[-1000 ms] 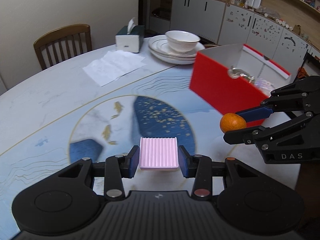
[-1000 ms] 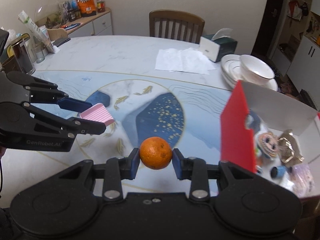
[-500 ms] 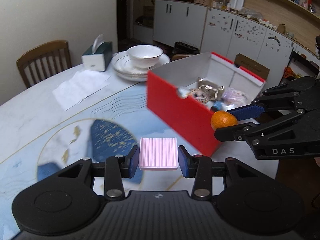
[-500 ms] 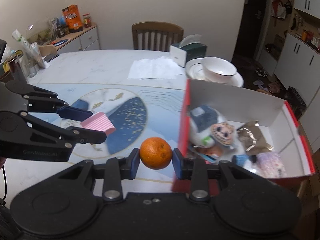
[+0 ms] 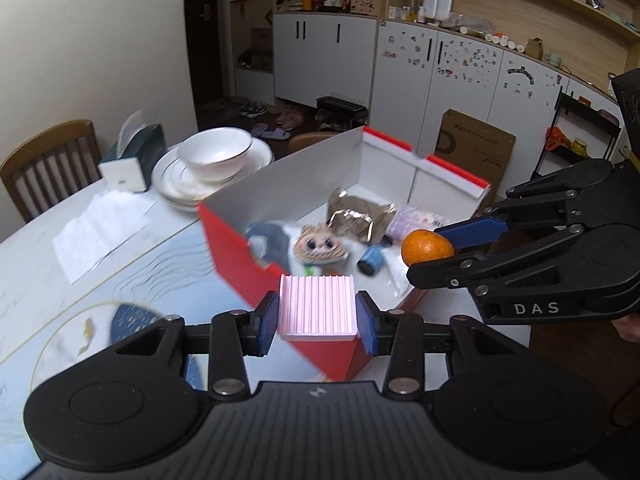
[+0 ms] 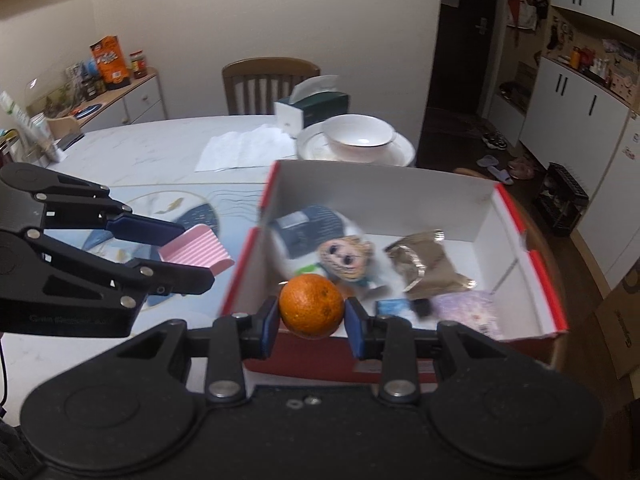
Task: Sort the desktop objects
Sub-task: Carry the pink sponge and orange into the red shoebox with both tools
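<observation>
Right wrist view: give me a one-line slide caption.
Right claw holds an orange at the red box rim while the left claw carries a pink ribbed block alongside.

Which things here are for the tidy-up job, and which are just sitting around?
For the job:
orange in the right gripper
pink ridged block in the left gripper
red box

Just sitting around:
bowl on plates
tissue box
paper sheet
chair
</observation>
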The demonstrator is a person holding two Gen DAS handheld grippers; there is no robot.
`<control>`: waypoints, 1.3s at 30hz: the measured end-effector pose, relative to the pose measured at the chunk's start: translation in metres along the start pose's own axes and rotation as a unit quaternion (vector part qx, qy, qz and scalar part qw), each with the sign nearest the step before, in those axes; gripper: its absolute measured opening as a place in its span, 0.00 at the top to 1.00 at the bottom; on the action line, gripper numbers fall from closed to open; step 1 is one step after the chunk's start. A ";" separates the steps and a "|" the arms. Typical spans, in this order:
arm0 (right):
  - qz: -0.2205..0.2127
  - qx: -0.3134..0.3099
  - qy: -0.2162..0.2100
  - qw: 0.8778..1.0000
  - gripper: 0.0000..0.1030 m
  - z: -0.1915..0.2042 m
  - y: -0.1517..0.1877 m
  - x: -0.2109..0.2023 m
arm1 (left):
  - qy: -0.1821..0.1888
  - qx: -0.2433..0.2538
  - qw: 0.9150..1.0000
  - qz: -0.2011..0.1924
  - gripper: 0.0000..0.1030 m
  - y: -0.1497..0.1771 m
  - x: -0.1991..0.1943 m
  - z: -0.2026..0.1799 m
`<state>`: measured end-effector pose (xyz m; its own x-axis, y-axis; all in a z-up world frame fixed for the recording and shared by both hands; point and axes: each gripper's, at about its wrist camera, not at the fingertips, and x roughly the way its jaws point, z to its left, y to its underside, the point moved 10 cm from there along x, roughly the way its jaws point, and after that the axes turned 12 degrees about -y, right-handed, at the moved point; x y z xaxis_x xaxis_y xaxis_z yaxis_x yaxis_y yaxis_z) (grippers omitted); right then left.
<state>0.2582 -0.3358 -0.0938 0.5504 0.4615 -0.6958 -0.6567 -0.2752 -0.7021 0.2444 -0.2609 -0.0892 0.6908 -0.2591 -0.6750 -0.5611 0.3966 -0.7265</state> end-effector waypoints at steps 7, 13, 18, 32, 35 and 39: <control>-0.007 0.023 0.010 1.000 0.67 -0.040 -0.001 -0.009 | 0.004 0.011 1.000 0.005 0.62 -0.021 0.020 -0.026; -0.001 0.027 0.025 0.999 0.67 -0.071 -0.003 -0.003 | 0.006 0.028 0.999 0.013 0.62 -0.031 0.040 -0.043; 0.012 0.027 0.032 0.999 0.67 -0.092 -0.006 0.009 | 0.008 0.046 0.999 0.029 0.62 -0.037 0.065 -0.053; 0.073 0.013 0.041 0.996 0.68 -0.125 0.007 0.056 | 0.025 0.075 0.992 0.096 0.62 -0.030 0.125 -0.063; 0.083 0.018 0.036 0.996 0.68 -0.130 0.009 0.062 | 0.030 0.077 0.991 0.109 0.62 -0.028 0.134 -0.063; 0.097 0.014 0.029 0.995 0.68 -0.132 0.013 0.070 | 0.038 0.085 0.988 0.123 0.62 -0.024 0.143 -0.066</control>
<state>0.3561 -0.4181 -0.1719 0.4394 0.3530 -0.8260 -0.7674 -0.3305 -0.5495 0.3267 -0.3660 -0.1768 0.5040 -0.1992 -0.8404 -0.6187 0.5957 -0.5123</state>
